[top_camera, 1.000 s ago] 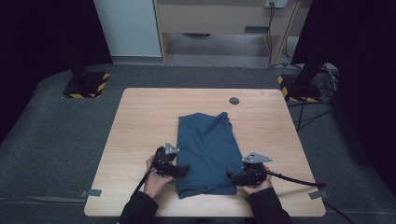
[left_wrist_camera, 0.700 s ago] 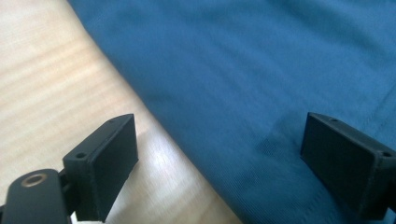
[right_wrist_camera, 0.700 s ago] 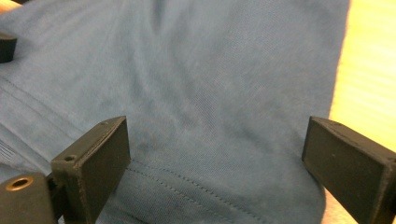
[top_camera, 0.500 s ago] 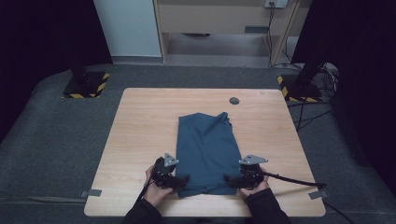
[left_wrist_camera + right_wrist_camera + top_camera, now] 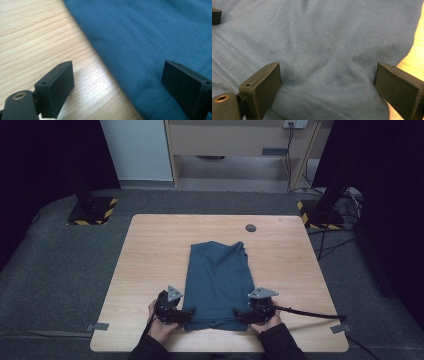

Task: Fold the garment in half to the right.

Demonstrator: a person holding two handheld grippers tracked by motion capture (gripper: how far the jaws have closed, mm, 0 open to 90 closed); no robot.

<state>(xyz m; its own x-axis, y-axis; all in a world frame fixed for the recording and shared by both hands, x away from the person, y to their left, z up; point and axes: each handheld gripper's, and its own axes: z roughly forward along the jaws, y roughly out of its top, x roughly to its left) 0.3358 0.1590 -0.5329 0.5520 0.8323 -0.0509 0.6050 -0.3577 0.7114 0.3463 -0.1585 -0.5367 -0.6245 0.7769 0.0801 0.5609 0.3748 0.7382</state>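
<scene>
You are holding your left tool [image 5: 189,313] wide open at the near left corner of the folded blue shirt [image 5: 218,280], gripping nothing. Your right tool [image 5: 241,313] is gaping equally wide over the near right corner on the counter [image 5: 150,250], also empty.

A dark blue shirt [image 5: 218,282] lies folded into a long upright rectangle on the middle of the wooden table [image 5: 150,255], flat but lightly wrinkled. Its far end is rumpled and uneven; its stitched hem lies at the near end, close to the table's front edge.

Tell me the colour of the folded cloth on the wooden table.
The folded cloth is plain dark teal-blue with matching stitching, clearest in the right gripper view.
</scene>
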